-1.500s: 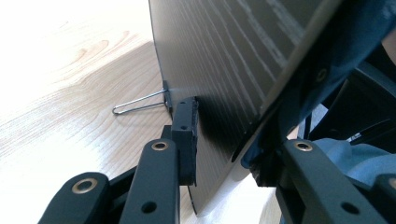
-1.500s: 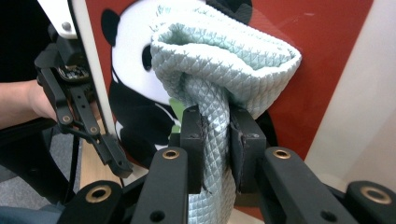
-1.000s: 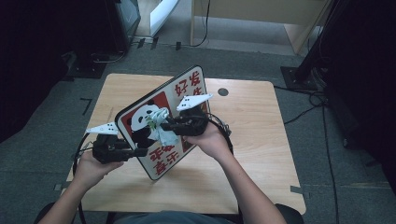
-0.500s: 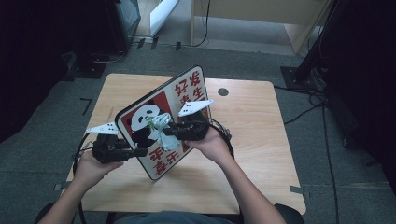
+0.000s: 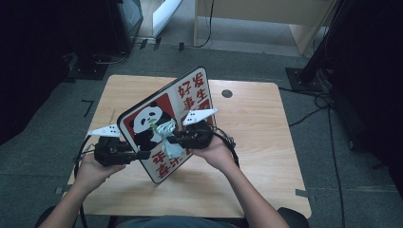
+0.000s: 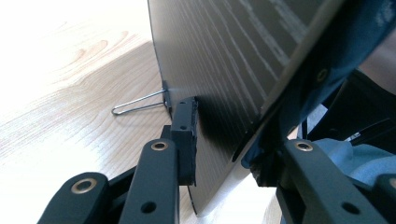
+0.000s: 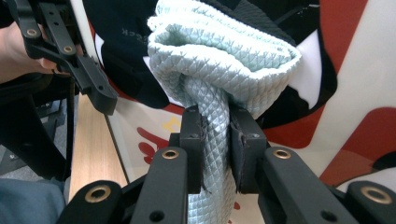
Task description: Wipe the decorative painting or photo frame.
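High view: hands level, facing inward

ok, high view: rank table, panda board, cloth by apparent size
1. table
2. panda board, propped on edge and nearer the camera, so its share is somewhat inflated
3. cloth, bunched against the board, clearly smallest

Light wood table sits mid-frame on grey carpet floor; small dark round hole near its far edge. Tape marks on carpet left of table. Upper centre: pale wooden furniture legs with black cable hanging beside. Upper left: dark equipment, in shadow. Right edge: black stand base, cables trailing over carpet. Room corners dim.
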`<state>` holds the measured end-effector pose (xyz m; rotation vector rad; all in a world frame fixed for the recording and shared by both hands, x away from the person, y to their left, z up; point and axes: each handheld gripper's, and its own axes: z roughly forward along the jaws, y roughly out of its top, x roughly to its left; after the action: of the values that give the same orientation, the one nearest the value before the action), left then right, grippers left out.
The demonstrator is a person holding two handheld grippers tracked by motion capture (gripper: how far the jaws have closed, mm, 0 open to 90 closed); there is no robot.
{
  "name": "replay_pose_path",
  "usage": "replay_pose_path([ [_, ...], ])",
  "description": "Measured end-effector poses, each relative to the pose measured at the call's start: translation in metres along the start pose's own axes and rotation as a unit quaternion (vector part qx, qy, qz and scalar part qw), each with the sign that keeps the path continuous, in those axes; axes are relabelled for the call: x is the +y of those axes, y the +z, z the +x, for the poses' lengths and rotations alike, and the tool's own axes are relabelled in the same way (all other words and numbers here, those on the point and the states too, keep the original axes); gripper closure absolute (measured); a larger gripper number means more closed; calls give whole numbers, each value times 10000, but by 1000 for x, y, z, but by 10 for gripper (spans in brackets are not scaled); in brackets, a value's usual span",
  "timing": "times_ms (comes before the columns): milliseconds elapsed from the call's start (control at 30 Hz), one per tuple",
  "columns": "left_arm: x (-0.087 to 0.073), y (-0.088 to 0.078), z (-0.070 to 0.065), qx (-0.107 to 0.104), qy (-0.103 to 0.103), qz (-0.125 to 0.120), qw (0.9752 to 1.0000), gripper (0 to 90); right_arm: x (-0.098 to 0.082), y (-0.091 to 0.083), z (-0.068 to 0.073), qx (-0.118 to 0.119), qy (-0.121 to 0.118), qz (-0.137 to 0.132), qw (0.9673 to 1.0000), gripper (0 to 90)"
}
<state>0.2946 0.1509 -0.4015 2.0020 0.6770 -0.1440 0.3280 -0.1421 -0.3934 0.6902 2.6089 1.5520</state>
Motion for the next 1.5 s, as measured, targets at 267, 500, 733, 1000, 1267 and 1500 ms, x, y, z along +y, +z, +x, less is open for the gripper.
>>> replay_pose_path([
  [267,0,0,0,-5,-6,2,10000,686,-12,4,0,-10,-22,47,10000,776],
  [500,0,0,0,-5,-4,12,10000,686,-22,7,0,2,72,-10,10000,776],
  [733,0,0,0,-7,6,15,10000,686,-36,9,-3,90,195,-65,9997,775],
  [1000,1,0,0,-9,12,19,10000,686,-53,13,-6,182,204,-111,9996,775],
  [1267,1,0,1,-12,21,23,10000,685,-67,17,-9,240,172,-130,9995,775],
  [1500,1,0,0,-12,19,27,10000,685,-79,20,-10,213,196,-104,9995,774],
])
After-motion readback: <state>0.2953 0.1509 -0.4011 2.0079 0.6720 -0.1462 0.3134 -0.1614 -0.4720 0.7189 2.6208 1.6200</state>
